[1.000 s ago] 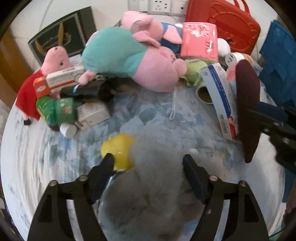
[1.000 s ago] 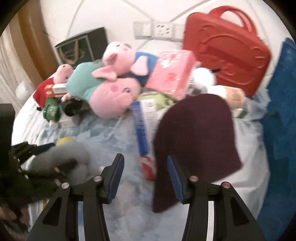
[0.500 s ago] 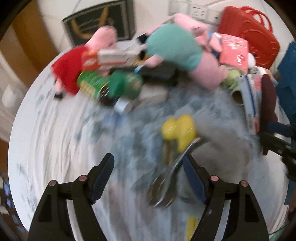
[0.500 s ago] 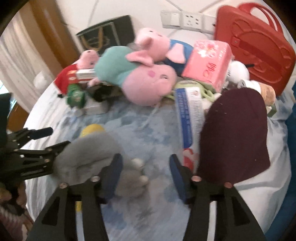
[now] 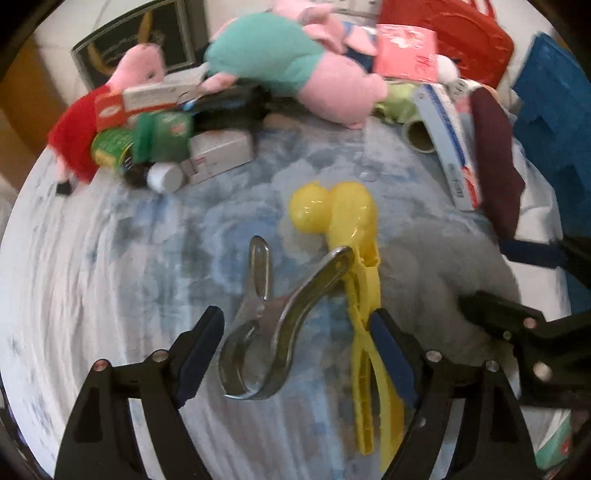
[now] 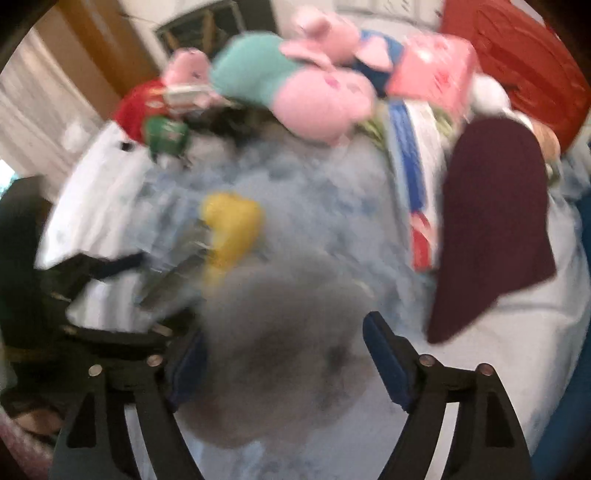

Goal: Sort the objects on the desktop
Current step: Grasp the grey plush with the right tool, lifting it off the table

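My left gripper (image 5: 295, 325) points down at the blue-white cloth, its jaws opening. Between the fingers lie metal tongs (image 5: 266, 332) and the handles of yellow plastic ball tongs (image 5: 347, 221); the yellow handle lies against the right finger. A grey plush toy (image 5: 443, 266) sits to the right. My right gripper (image 6: 284, 332) straddles this grey plush (image 6: 280, 332), its jaws opening and the picture blurred; the plush hides part of the left finger. The left wrist view also shows the right gripper (image 5: 509, 280). A maroon cloth (image 6: 491, 221) lies right of it.
At the back lies a pile: pink pig plush toys (image 5: 295, 70), green cans (image 5: 140, 144), small boxes (image 5: 218, 155), a pink tissue pack (image 5: 406, 51), a long blue-white box (image 5: 450, 136), a tape roll (image 5: 417, 136). A red case (image 5: 461, 33) and a blue crate (image 5: 554, 110) stand at the right.
The left gripper let the grey plush go and moved left over the metal and yellow tongs. The right gripper released the maroon cloth, widened, and moved left over the grey plush.
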Demonstrator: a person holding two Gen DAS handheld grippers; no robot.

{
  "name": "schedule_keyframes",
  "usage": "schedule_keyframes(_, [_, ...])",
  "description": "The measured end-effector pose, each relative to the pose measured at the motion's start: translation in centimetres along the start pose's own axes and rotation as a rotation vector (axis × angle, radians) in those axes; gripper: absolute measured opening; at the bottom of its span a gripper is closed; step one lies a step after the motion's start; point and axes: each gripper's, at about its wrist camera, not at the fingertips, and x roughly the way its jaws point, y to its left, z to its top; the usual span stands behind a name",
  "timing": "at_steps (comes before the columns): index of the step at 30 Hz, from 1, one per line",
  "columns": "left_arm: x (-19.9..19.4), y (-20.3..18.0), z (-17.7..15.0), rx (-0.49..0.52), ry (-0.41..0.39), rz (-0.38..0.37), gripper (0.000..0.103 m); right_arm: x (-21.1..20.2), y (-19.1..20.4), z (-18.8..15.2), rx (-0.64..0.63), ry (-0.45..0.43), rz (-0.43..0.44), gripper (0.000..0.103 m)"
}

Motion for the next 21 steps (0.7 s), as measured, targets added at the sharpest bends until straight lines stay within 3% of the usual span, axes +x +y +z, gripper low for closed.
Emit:
schedule_keyframes(7, [0.7, 4.2, 0.1, -0.071, -0.004, 0.047, 0.081, -1.6, -1.4, -1.0, 0.053, -0.027, -0.15, 0.081])
schedule_keyframes(8, [1.1, 4.4, 0.0, -0.065, 0.015, 0.035, 0.086, -2.1, -1.3, -1.1, 0.058, -0.033, -0.139, 0.081])
schedule_keyframes(13, [2.0, 3.9, -1.7, -0.025, 0.065, 0.003, 0.086, -3.3, 1.4, -1.7, 0.033, -0.04, -0.055, 0.089])
schedule_keyframes(17, [2.4, 4.3, -3.5, -0.009, 0.074, 0.014, 0.085, -1.2, 3.8, -2.5, 0.009, 0.016, -0.044, 0.089])
schedule_keyframes(21, [2.5, 4.2, -3.1, 0.002, 0.064, 0.007, 0.085, 1.8, 4.0, -3.3, 0.058, 0.072, -0.046, 0.088])
